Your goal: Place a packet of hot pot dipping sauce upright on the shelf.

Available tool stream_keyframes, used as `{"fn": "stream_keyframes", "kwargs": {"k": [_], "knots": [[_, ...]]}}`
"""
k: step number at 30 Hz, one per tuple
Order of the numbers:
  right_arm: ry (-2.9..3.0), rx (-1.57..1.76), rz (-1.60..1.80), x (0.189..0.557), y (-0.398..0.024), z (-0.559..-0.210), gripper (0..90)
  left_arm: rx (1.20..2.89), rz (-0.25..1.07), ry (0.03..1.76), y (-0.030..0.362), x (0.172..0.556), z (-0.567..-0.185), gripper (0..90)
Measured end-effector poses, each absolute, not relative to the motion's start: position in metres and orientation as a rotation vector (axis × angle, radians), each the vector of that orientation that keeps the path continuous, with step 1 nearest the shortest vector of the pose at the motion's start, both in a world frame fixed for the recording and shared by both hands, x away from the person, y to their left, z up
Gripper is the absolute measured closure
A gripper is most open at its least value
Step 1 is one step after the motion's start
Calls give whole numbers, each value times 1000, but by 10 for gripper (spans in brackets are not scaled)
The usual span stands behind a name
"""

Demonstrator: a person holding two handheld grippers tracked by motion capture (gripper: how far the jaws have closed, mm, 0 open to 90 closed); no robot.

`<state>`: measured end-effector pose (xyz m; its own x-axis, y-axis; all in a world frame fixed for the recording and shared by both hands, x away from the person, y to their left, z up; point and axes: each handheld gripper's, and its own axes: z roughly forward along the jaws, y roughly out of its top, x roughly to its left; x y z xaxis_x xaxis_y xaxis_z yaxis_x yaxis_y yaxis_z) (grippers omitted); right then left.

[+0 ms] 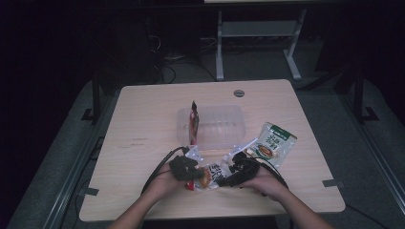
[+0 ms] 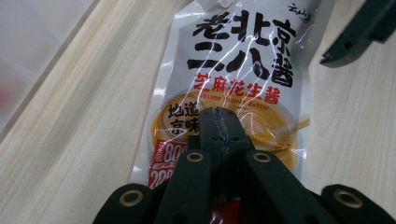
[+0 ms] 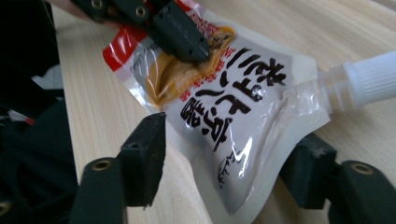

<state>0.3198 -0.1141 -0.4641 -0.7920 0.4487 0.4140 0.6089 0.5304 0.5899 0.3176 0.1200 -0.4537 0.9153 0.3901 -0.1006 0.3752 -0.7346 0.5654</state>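
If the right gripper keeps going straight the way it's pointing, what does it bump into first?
Probably the sauce pouch: it already lies between the right gripper's jaws. Just past it sits the left gripper, clamped on the pouch's far end, though the depth is hard to judge.

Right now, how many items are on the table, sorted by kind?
Sauce pouches: 3 (white spouted pouch between the grippers, green-and-white pouch, red pouch standing in the tray)
Clear plastic tray: 1
Total: 4
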Motion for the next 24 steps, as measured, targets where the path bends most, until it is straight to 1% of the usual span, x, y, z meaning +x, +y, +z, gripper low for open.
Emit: {"fn": "stream_keyframes", "kwargs": {"k": [9, 11, 17, 24], "knots": [[-2516, -873, -1173, 328, -105, -457, 666, 2464, 36, 544, 121, 318, -454, 900], [-2528, -864, -1186, 329, -103, -454, 702, 2460, 30, 544, 122, 319, -454, 900], [-2537, -855, -1200, 331, -100, -453, 764, 2448, 13, 563, 124, 319, -455, 900], [-2581, -827, -1188, 333, -94, -450, 815, 2431, -11, 580, 128, 320, -454, 900]]}}
